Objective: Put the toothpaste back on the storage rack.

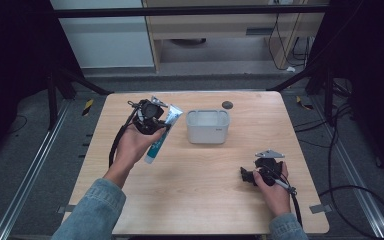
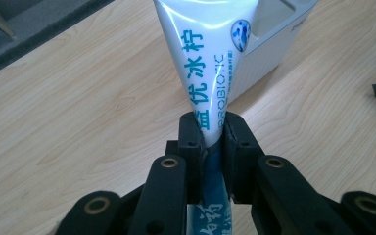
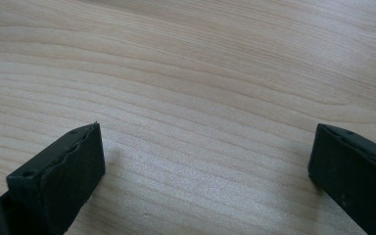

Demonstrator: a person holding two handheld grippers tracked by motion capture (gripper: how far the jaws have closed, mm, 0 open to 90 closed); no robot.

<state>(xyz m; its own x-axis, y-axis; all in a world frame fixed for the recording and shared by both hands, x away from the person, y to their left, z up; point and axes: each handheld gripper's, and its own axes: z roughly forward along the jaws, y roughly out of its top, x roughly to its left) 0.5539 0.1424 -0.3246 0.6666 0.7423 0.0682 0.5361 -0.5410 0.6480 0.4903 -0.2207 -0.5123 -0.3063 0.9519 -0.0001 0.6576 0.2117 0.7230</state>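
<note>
Left gripper [image 1: 156, 126]: in the left-centre of the high view, raised in the person's left hand [image 1: 135, 142]; its jaws are pressed tight on a tube, one on each side, as the left gripper view [image 2: 210, 137] shows.
Tube [image 1: 162, 135]: white and teal toothpaste tube with teal lettering, held off the surface; in the high view it slants from the flat crimped end at upper right, beside the gripper, down to the teal cap at lower left. In the left gripper view [image 2: 203, 54] it rises from the jaws to the top edge of the frame, widening as it goes.
Bin [image 1: 208, 126]: small pale grey rectangular container, open at the top, standing at the centre of the high view, just right of the tube and apart from it; its corner [image 2: 274, 44] shows behind the tube at upper right of the left gripper view.
Right gripper [image 1: 246, 175]: lower right of the high view, low over the surface in the person's right hand [image 1: 274, 186]; its jaws stand wide apart with nothing between them, bare wood showing across the gap in the right gripper view [image 3: 205, 166].
Surface [image 1: 205, 200]: light wood tabletop.
Disc [image 1: 227, 104]: small dark round mark near the far edge, above the bin.
</note>
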